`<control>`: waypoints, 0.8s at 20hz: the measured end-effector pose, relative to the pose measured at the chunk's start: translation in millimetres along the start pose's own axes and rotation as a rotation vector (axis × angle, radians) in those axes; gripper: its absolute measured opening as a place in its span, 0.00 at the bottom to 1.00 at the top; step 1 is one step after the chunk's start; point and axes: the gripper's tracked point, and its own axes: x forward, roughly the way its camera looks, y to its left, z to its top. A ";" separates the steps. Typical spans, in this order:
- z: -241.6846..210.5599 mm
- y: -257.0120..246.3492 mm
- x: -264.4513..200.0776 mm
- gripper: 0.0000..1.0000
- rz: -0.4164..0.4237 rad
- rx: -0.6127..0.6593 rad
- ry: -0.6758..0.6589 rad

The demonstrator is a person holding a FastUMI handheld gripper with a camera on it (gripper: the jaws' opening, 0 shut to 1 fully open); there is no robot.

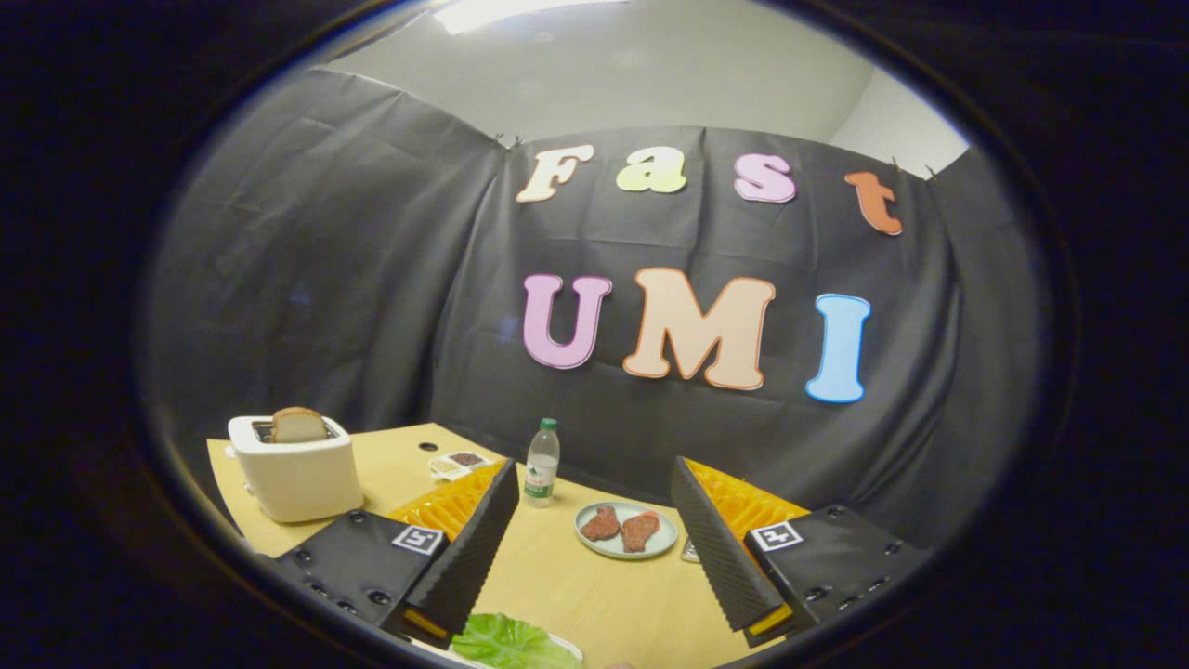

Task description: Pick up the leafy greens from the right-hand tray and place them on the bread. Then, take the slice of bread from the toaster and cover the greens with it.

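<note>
My gripper (594, 488) is open above the wooden table (594, 585), its fingers spread wide with nothing between them. A green lettuce leaf (511, 643) lies on a white tray (567, 648) close below the left finger, near its base. The white toaster (297, 469) stands off beyond the left finger with a slice of bread (298, 425) sticking up out of its slot. Whether bread lies under the leaf I cannot tell.
A pale plate (627, 550) with two reddish meat pieces (620, 528) sits between and beyond the fingertips. A clear bottle with a green cap (542, 463) stands behind it. Small sauce cups (458, 464) rest near the table's far edge.
</note>
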 end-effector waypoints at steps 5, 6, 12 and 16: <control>-30.0 10.3 -1.0 1.00 0.101 -0.033 0.101; -33.8 13.0 -1.3 1.00 0.121 -0.038 0.114; -78.1 30.2 -2.6 1.00 0.244 -0.113 0.238; -111.1 42.5 -5.7 1.00 0.316 -0.172 0.312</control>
